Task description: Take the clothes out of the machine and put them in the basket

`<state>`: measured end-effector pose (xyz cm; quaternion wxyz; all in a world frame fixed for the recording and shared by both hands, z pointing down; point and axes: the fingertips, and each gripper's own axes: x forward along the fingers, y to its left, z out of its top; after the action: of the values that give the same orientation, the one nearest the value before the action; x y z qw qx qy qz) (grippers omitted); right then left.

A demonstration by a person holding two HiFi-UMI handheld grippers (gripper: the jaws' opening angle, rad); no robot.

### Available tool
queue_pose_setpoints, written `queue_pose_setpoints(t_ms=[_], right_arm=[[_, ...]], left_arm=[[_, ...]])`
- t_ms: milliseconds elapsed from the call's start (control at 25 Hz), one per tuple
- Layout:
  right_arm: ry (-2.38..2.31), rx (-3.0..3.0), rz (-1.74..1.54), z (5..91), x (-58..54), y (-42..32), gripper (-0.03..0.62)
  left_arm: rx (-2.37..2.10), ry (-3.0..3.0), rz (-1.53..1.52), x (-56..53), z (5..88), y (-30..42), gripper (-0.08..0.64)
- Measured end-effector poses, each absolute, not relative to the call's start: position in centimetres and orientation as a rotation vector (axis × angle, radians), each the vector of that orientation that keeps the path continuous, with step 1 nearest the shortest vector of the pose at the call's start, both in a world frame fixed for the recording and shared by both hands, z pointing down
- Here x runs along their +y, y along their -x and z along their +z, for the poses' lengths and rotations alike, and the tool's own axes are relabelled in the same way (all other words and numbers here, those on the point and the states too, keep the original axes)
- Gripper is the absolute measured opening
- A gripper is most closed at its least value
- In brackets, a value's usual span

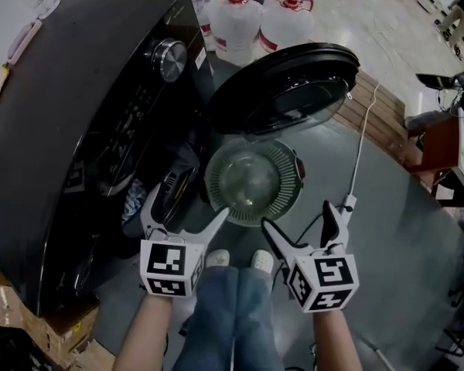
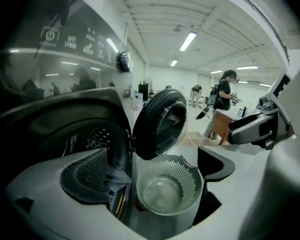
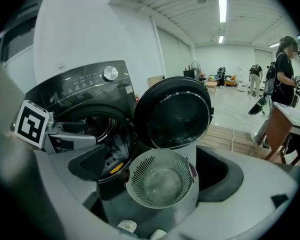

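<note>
- Holding nothing: left tongs (image 1: 187,207) and right tongs (image 1: 298,218), both spread open, near the person.
- To fetch: dark crumpled clothes (image 3: 119,144) in the drum mouth of the big black front-loading washing machine (image 1: 77,114), left.
- May snag cloth on the drum rim if pulled fast.
- May drop it beside the round pale-grey slotted plastic basket (image 1: 286,168), right of the drum, if released too early.

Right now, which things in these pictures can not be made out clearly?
Drum: right gripper view, dark inside; number of clothes left unknown.
Dark cloth at the opening: same view, mostly hidden by the rim.
Panel print: head view, too small and dark.
Water bottles: head view, cut by the top edge.
</note>
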<state>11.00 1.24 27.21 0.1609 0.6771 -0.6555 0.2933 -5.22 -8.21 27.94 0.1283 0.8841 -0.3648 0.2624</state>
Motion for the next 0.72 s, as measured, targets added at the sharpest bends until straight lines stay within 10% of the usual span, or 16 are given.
queue_pose_setpoints(t_ms=[720], right_arm=[[-1.732,-1.962,0.829,43.3,-6.2,-5.1,0.546]], left_arm=[[-1.267,-2.347,0.879,-11.6,43.1,12.5,0.566]])
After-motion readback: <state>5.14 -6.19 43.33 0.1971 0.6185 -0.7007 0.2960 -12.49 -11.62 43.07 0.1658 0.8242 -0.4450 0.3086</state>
